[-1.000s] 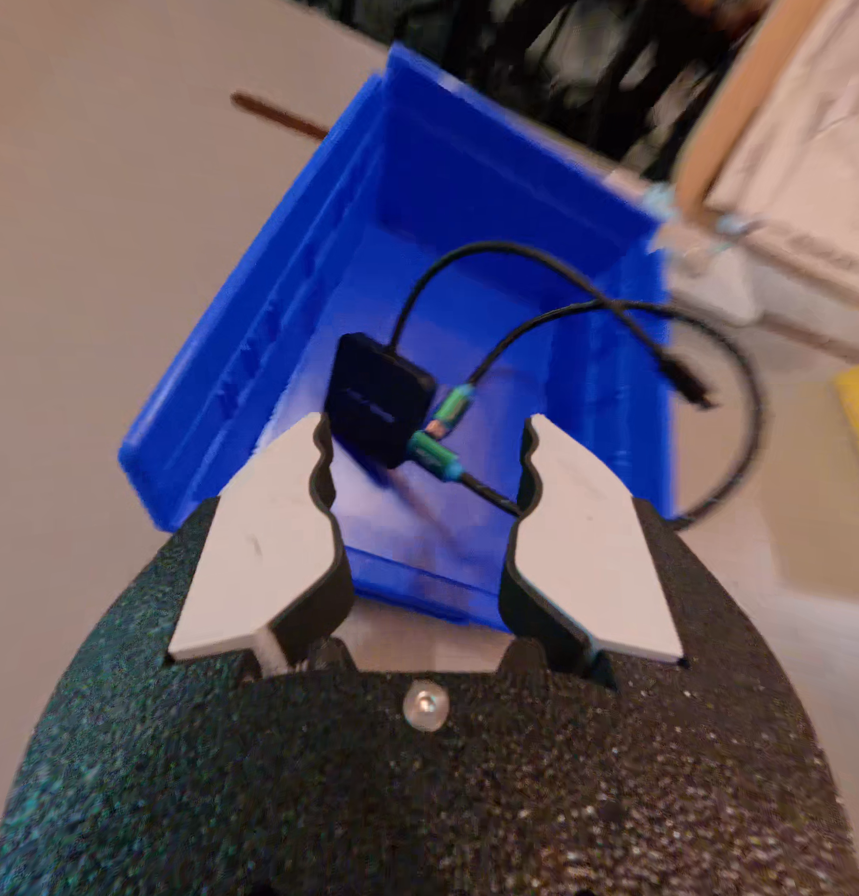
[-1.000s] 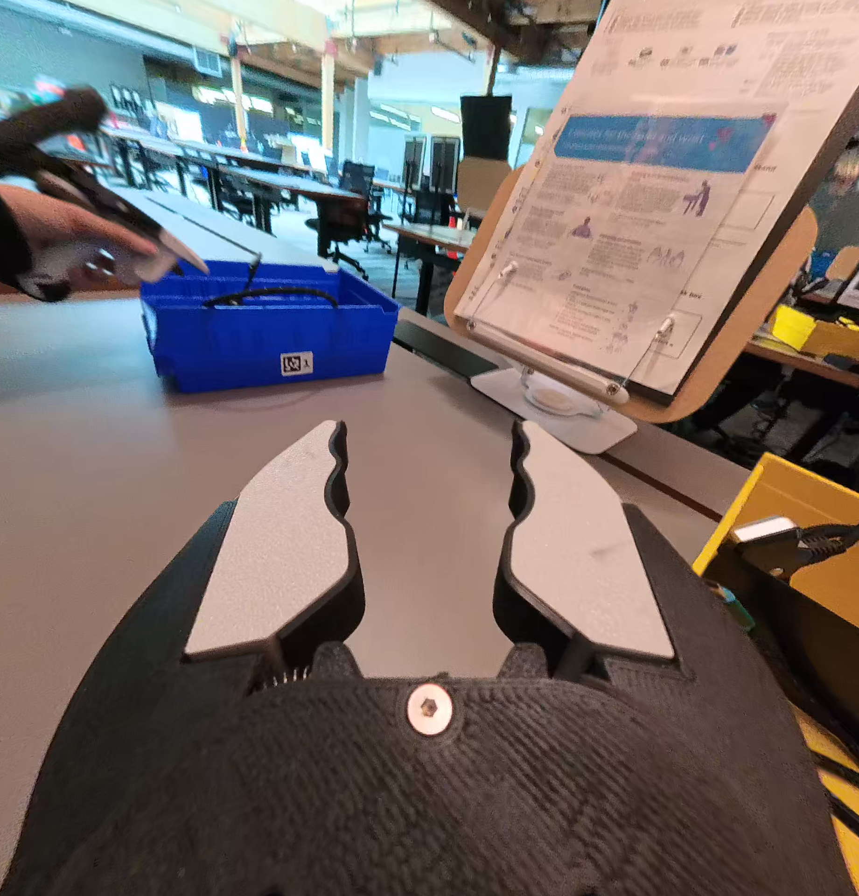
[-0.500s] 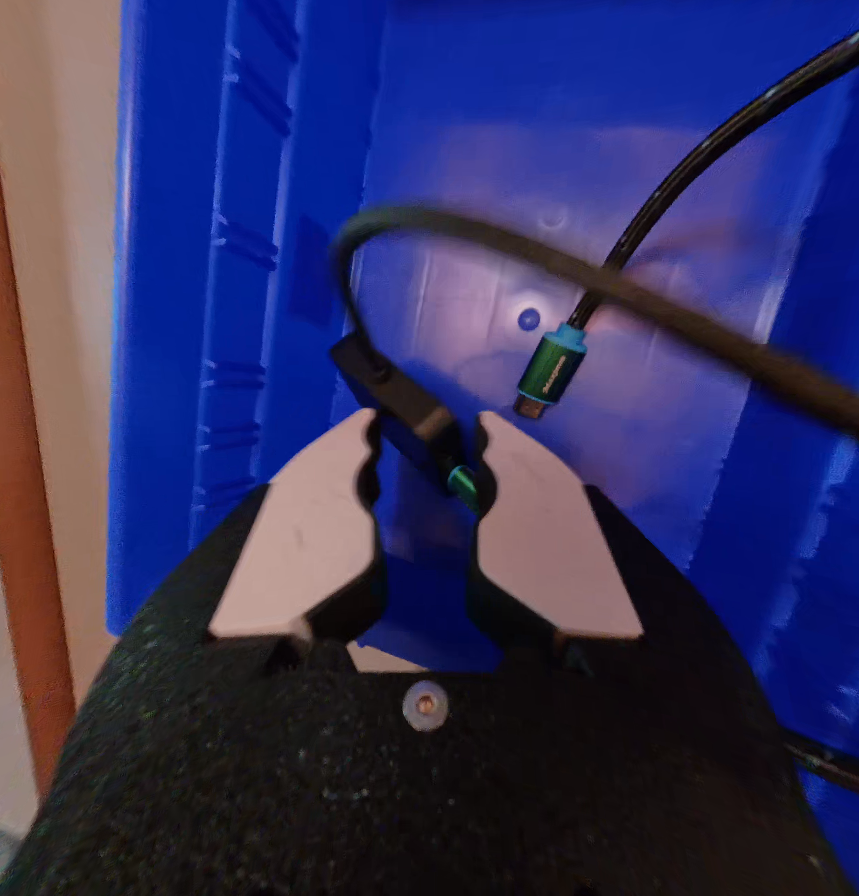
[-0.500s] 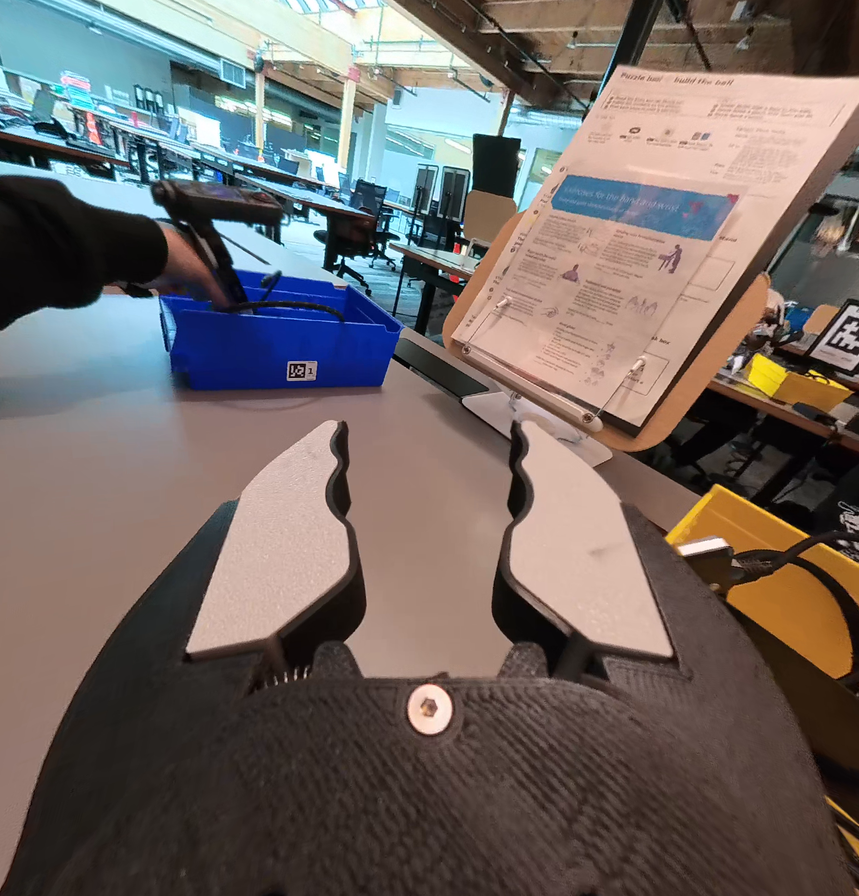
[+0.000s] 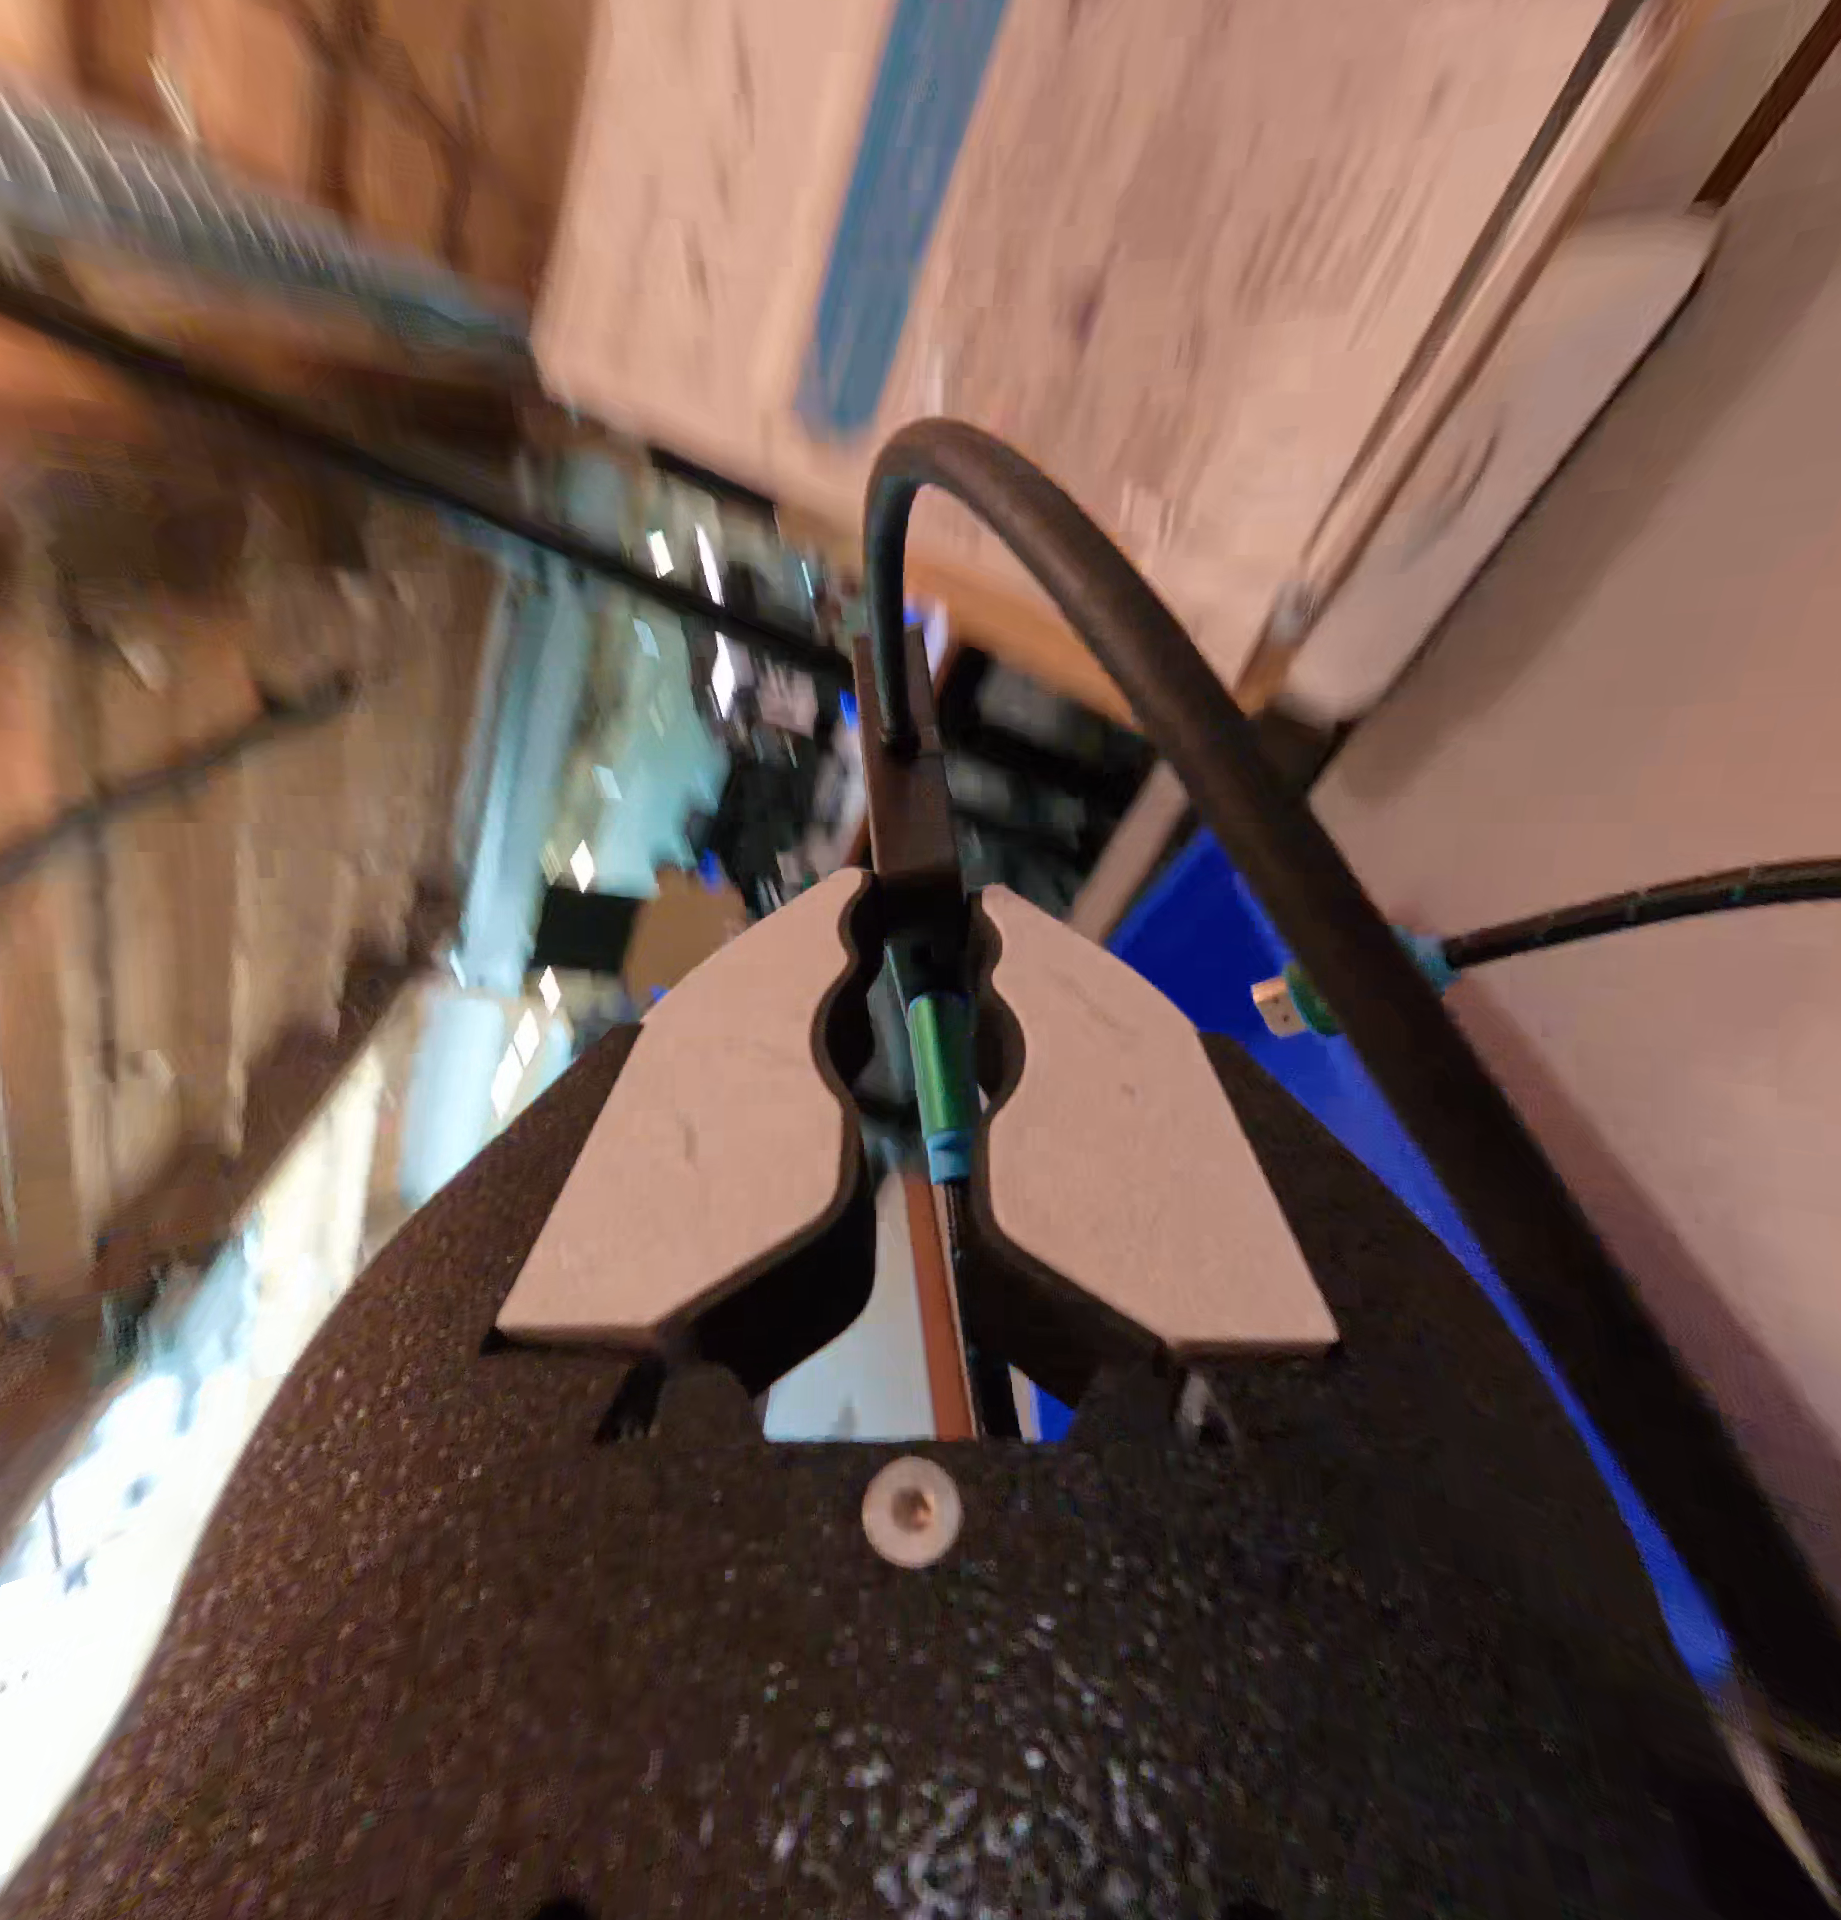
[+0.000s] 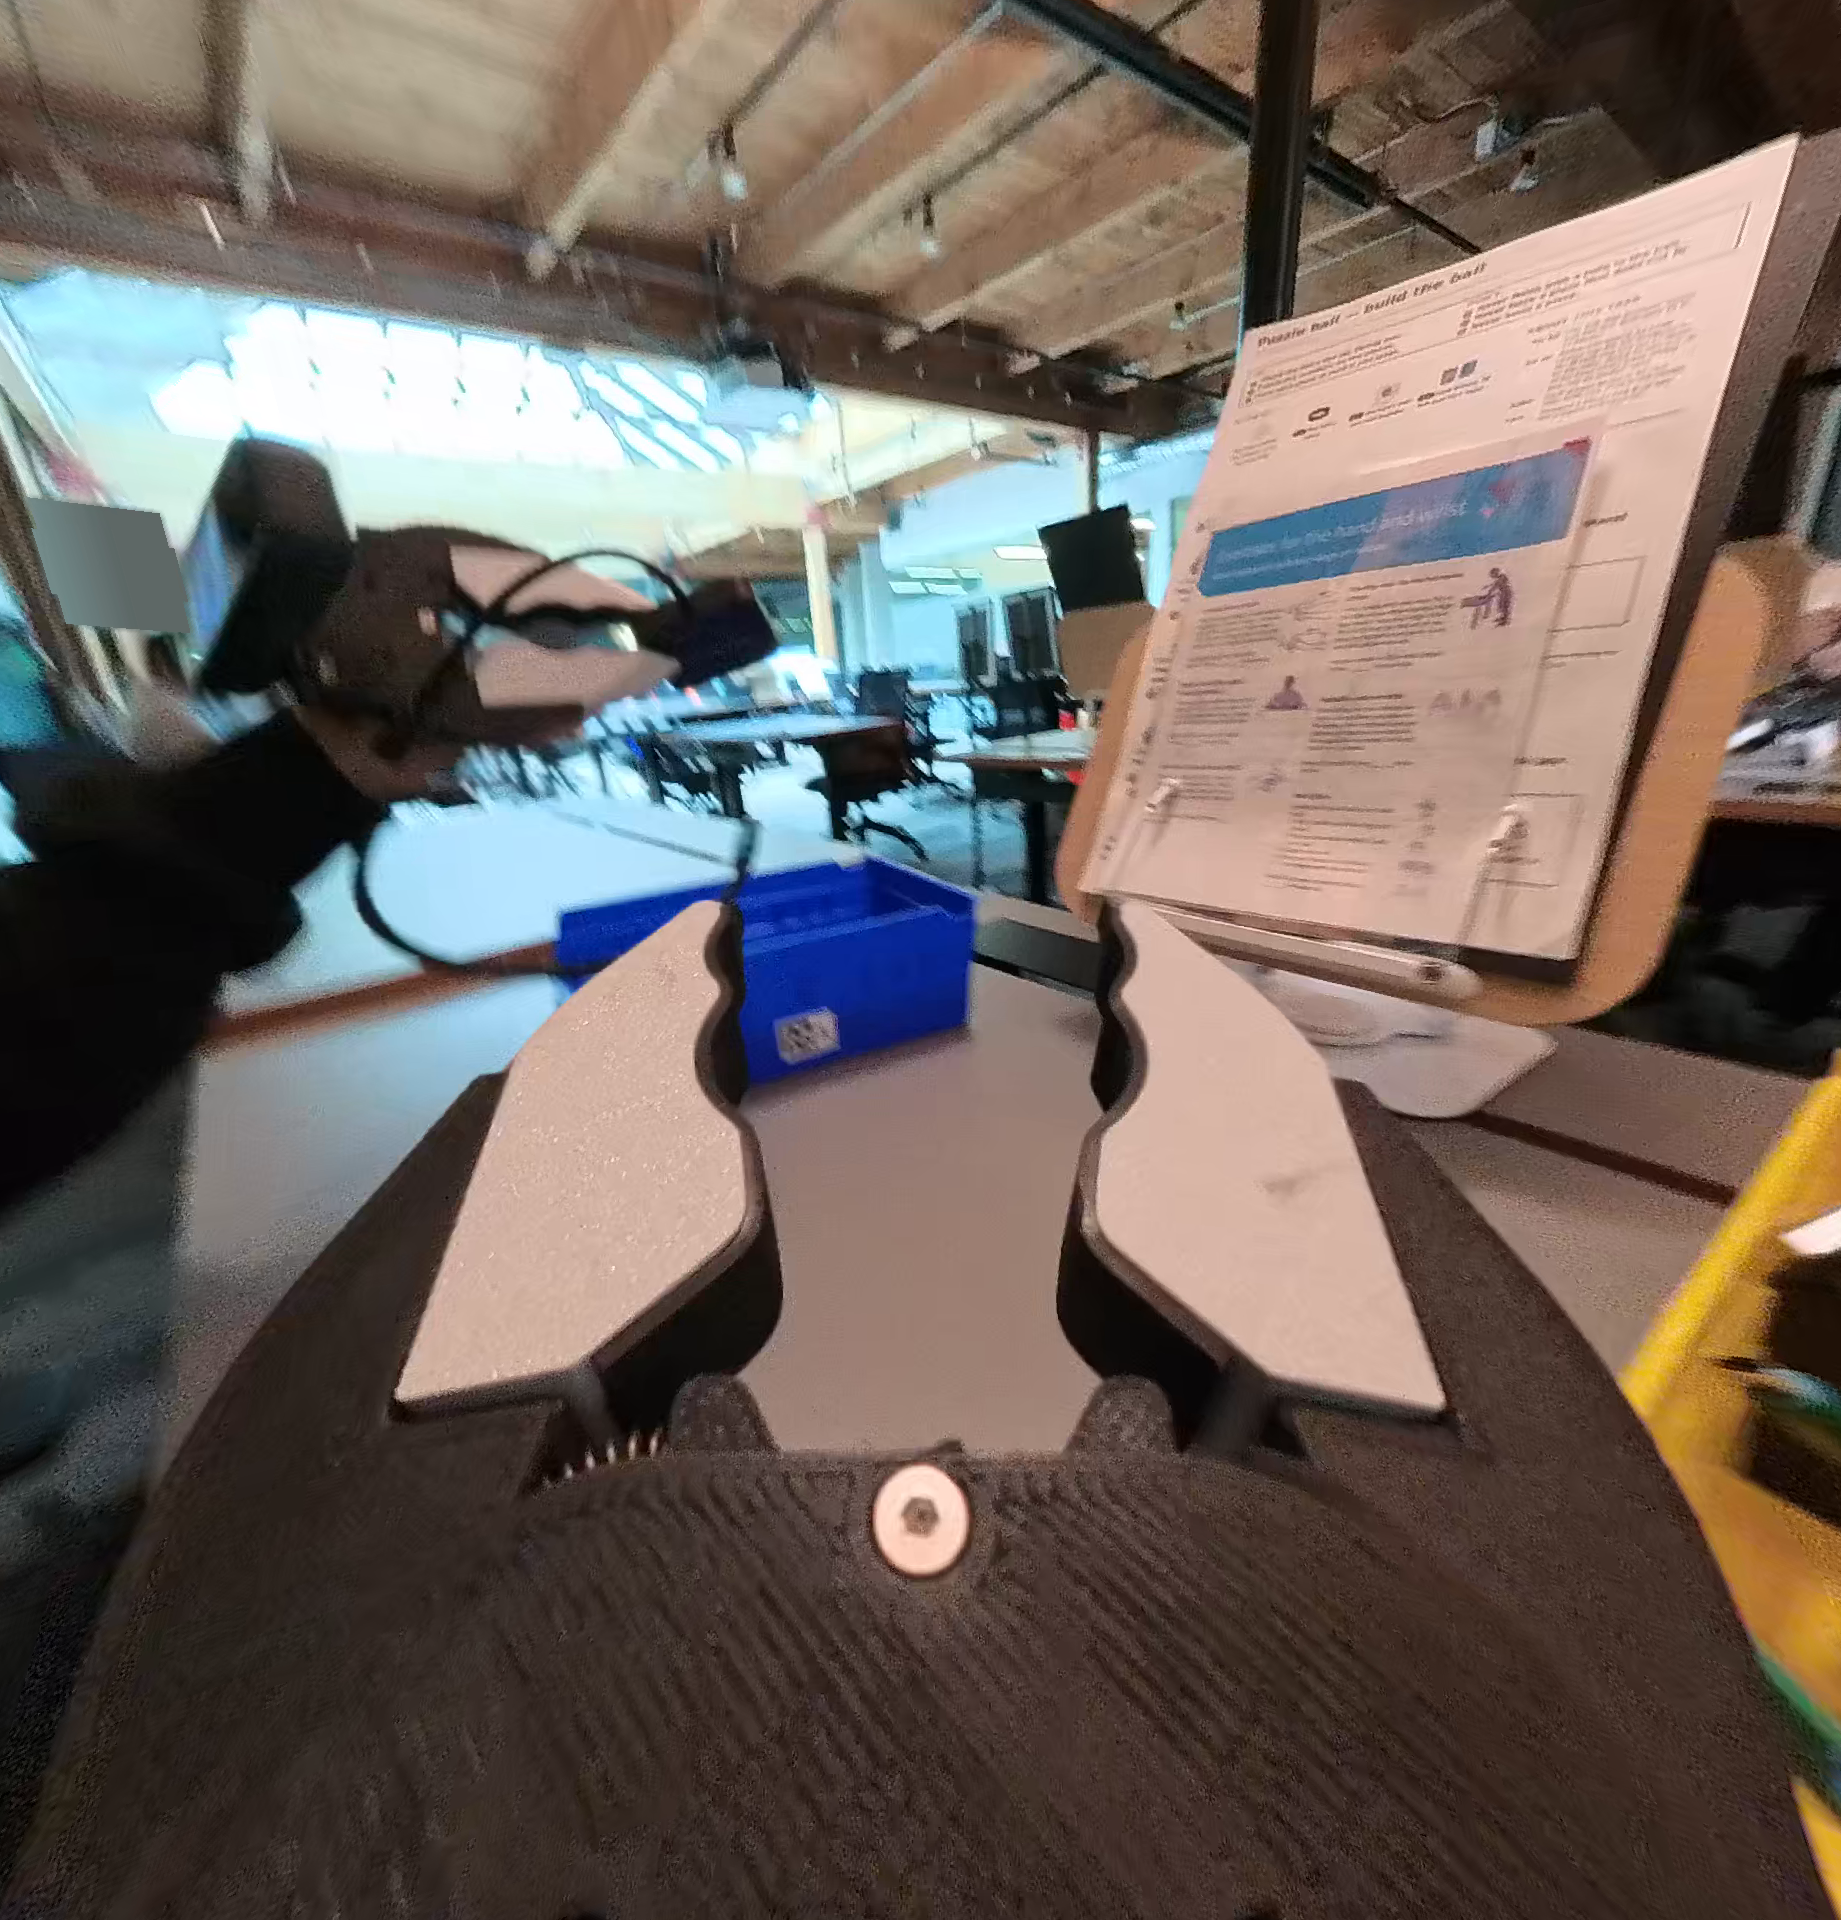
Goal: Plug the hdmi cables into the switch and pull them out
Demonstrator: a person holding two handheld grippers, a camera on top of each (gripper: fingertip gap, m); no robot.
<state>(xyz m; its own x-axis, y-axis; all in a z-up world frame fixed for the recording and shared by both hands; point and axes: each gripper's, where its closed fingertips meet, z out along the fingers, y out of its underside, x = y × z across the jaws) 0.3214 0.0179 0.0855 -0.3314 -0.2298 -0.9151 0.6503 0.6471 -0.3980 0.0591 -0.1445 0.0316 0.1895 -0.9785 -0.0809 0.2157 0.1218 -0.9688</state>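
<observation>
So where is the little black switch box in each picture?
Left wrist view: the switch sits in the middle, edge-on, pinched between the fingers of the left hand-held gripper.
Right wrist view: the switch is upper left, blurry, held up in the air by that same gripper.
Shared landmark: the blue bin on the table.

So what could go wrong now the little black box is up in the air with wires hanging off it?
The left gripper pinches only the switch by its thin edge, so it might twist or slip out. The thick black cable and the loose green-tipped cable trail toward the blue bin and could snag or drag it. The right gripper is open and far from helping.
</observation>
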